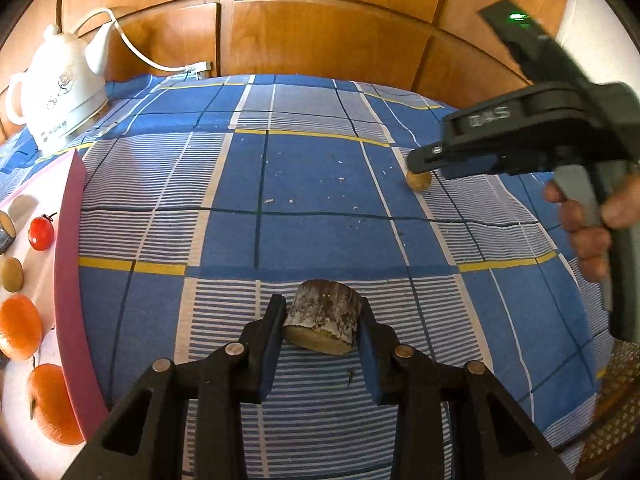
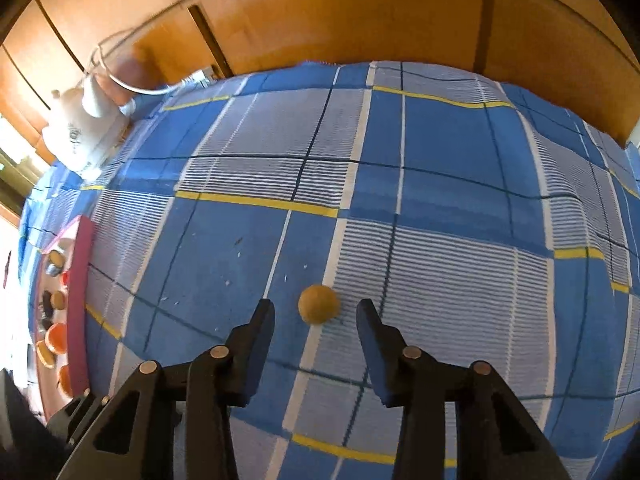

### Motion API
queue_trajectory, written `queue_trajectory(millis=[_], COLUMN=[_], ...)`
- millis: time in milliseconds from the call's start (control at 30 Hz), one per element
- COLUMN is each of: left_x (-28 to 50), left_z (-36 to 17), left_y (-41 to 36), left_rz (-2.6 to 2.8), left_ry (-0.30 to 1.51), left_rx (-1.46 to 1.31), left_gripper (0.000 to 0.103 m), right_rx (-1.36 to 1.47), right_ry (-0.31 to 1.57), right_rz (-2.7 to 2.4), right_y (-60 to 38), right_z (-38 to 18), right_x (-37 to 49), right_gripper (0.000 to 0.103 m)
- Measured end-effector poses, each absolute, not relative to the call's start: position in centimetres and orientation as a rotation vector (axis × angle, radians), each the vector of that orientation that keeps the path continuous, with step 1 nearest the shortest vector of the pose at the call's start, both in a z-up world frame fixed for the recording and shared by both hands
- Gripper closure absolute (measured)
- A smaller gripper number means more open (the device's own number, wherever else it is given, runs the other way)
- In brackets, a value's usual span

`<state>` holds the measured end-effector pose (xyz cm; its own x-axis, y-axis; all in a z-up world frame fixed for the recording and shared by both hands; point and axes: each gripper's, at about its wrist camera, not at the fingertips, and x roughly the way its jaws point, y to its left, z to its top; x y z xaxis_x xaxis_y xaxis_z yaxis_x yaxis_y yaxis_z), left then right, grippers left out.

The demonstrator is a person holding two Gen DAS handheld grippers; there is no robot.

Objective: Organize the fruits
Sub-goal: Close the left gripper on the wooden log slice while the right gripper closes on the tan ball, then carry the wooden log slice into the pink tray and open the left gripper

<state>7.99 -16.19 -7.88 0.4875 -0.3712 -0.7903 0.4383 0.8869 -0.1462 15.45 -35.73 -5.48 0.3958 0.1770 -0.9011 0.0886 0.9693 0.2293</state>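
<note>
Item one: a short banana stub with blackened peel, one in number, is clamped between the fingers of the left gripper, which is closed on it just above the checked worktop (lifted, it is judged, for carrying to the tray). Item two: a small round tan fruit, one, lies on the cloth between the fingers of the right gripper, which is spread wide and touches nothing; it is framed for a pick. Collected stock is seen on the pink-rimmed tray at left: two oranges, one cherry tomato, one tan fruit. Behind stands one white kettle.
</note>
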Motion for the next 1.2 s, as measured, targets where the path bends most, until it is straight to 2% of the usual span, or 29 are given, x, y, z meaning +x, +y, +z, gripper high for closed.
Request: queue_trajectory(millis=[100, 133, 167, 400, 567, 1200], left_x=[7.9, 7.9, 7.9, 7.8, 7.7, 6.1], left_z=[-7.9, -7.9, -7.9, -7.9, -7.9, -5.3], left_y=[-16.2, -16.2, -16.2, -16.0, -16.1, -13.9], left_rz=[-0.492, -0.492, -0.494, -0.498, -0.501, -0.446], left_ry=[0.937, 0.935, 0.934, 0.931, 0.929, 0.939], left_rx=[0.075, 0.078, 0.079, 0.073, 0.084, 0.034], left_gripper=[0.068, 0.068, 0.068, 0.068, 0.069, 0.069], right_rx=[0.238, 0.242, 0.233, 0.103, 0.044, 0.044], right_ry=[1.209, 1.218, 1.220, 1.221, 1.227, 1.207], right_rz=[0.060, 0.068, 0.069, 0.161, 0.224, 0.266], right_y=[-35.1, -35.0, -34.9, -32.8, -31.5, -31.9], right_z=[-6.8, -7.1, -7.3, -6.1, -7.2, -7.4], right_x=[16.7, 16.9, 16.9, 14.3, 11.9, 11.8], right_gripper=[0.060, 0.065, 0.079, 0.079, 0.079, 0.078])
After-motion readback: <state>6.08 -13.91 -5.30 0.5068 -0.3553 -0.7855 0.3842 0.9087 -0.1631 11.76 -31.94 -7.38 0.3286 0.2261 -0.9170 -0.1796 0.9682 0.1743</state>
